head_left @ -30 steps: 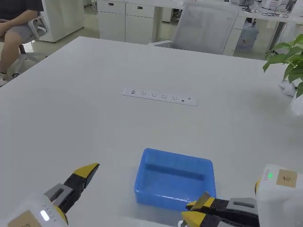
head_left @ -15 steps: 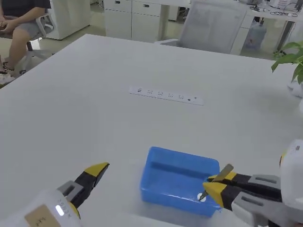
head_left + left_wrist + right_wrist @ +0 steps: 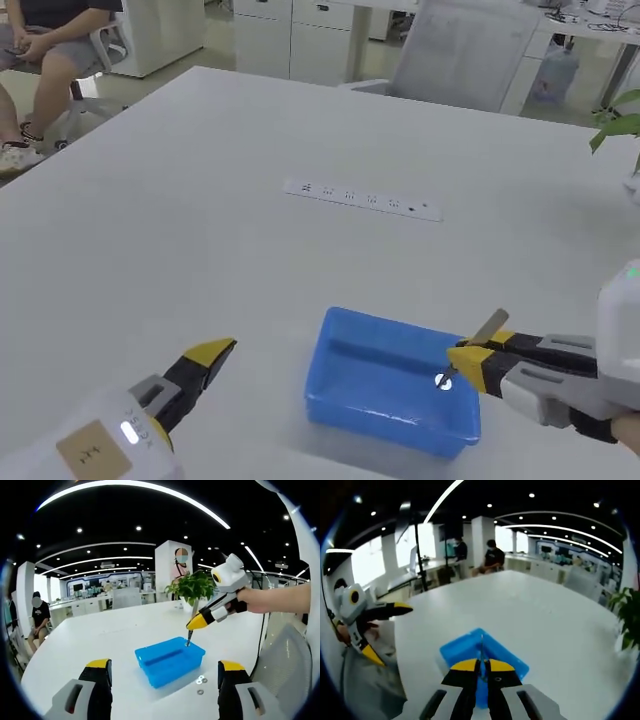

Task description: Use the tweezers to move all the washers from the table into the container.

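Big white surface (image 3: 200, 200), mostly bare, with a power strip (image 3: 362, 199) far across it. The blue container (image 3: 372, 372) sits at the near edge, a little right of middle.

Near left, well apart from the container: the left tongs (image 3: 208, 355), spread wide, nothing in them. Idle.

To the right: the right tongs (image 3: 470, 362), pinched narrow on the tweezers (image 3: 488, 328). A second ago they were low at the container's near side, down by the surface. Half a second ago they were over its near right corner. Now they hang over the right part of its inside.

One washer (image 3: 443, 381) sits at the tweezer tip, over the container floor. Cannot tell if it touches.

My reading: pickup is done and the carry is about done, so only the release is left for this one. A few loose washers (image 3: 201, 681) lie on the surface just beside the container, so more trips are due.
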A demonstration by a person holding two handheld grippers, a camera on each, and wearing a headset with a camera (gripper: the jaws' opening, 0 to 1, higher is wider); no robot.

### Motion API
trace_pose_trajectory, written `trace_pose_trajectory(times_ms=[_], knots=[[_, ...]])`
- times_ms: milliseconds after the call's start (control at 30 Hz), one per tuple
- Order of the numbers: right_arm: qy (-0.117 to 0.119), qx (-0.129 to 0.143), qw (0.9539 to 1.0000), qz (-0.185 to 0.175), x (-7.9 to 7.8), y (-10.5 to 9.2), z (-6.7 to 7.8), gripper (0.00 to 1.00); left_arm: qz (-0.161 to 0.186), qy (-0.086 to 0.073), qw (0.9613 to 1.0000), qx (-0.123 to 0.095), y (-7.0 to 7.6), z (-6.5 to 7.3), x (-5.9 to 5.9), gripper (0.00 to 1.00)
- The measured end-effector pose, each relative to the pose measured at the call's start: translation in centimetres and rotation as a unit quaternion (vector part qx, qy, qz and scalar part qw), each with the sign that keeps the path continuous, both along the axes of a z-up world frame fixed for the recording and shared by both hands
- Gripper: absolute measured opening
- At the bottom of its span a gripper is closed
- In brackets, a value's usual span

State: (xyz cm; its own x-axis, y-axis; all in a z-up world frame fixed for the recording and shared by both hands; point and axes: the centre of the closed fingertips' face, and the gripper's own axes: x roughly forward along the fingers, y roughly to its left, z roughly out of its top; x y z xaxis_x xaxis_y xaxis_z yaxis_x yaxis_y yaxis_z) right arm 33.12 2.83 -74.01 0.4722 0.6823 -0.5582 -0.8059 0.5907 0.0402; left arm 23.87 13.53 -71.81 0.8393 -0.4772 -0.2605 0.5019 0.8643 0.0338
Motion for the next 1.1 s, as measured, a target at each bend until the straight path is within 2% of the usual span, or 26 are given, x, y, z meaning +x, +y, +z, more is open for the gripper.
trace_pose_trajectory(times_ms=[400,500,1100], knots=[[0.028,-0.011,0.9995,-0.009,0.8,-0.4,-2.6,0.03,0.005,0.003,1.0000,-0.006,0.2,0.0,0.1,0.87],[0.028,-0.022,0.9993,-0.008,0.9,-0.5,-3.0,0.03,0.005,0.004,1.0000,-0.005,0.2,0.0,0.1,0.86],[0.046,-0.032,0.9983,-0.012,1.8,-0.3,-5.2,0.03,0.009,0.003,0.9999,-0.008,0.7,0.0,0.2,0.83]])
